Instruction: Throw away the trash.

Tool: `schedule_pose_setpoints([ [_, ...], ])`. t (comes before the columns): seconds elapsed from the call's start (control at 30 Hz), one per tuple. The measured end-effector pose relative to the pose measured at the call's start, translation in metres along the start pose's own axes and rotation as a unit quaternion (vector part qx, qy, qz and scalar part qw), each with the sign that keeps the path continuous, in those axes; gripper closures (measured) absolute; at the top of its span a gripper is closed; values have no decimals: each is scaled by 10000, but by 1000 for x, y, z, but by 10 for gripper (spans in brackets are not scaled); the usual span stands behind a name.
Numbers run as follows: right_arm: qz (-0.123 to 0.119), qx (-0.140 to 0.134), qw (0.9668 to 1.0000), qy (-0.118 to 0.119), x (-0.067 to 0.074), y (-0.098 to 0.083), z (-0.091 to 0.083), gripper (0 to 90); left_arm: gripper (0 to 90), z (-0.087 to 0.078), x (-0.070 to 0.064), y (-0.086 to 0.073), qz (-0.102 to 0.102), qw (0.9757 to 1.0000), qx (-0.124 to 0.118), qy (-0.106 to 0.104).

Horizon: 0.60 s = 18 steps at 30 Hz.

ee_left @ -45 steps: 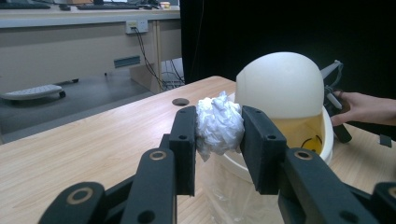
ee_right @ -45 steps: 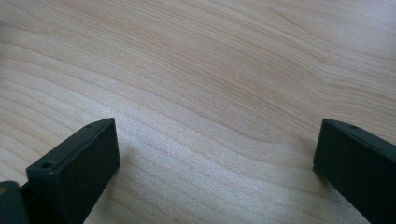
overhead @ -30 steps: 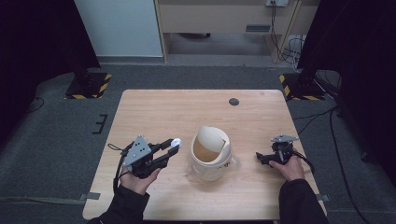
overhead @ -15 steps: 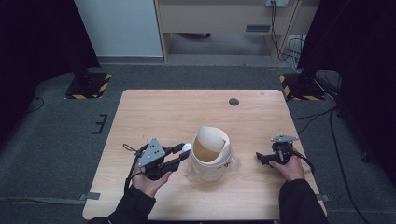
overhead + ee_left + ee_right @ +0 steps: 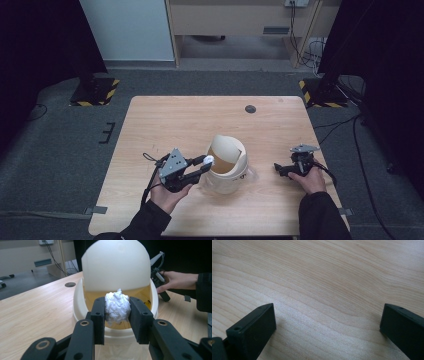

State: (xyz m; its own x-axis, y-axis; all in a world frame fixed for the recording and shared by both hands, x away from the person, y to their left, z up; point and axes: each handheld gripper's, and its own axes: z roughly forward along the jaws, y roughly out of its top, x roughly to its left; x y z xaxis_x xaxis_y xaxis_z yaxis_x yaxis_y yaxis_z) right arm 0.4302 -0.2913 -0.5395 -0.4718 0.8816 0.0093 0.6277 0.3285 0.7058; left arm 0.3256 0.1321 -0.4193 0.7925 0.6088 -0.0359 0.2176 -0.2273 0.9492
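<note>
At the table's [image 5: 165, 120] seven o'clock, the left gripper [image 5: 204, 164] is clamped on a crumpled white paper ball [image 5: 117, 305] at the mouth of the cream swing-lid bin [image 5: 227, 165], its tilted flap [image 5: 116, 265] directly behind the ball. At four o'clock the right gripper [image 5: 276, 168] rests on bare wood, jaws wide apart. A round grommet hole [image 5: 250, 108] lies at one o'clock.
</note>
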Motion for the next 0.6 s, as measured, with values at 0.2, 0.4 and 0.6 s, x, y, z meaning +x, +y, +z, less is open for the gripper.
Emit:
schedule_pose_setpoints([
  [0.2,0,0,10000,0,0,0,0,7,664,4,0,-1,-15,10000,42,-8],
  [0.4,0,0,10000,1,0,0,0,7,664,9,2,-2,-69,9999,102,-19],
  [0.6,-1,0,10000,0,0,0,0,7,665,17,0,-3,-39,9998,192,-49],
])
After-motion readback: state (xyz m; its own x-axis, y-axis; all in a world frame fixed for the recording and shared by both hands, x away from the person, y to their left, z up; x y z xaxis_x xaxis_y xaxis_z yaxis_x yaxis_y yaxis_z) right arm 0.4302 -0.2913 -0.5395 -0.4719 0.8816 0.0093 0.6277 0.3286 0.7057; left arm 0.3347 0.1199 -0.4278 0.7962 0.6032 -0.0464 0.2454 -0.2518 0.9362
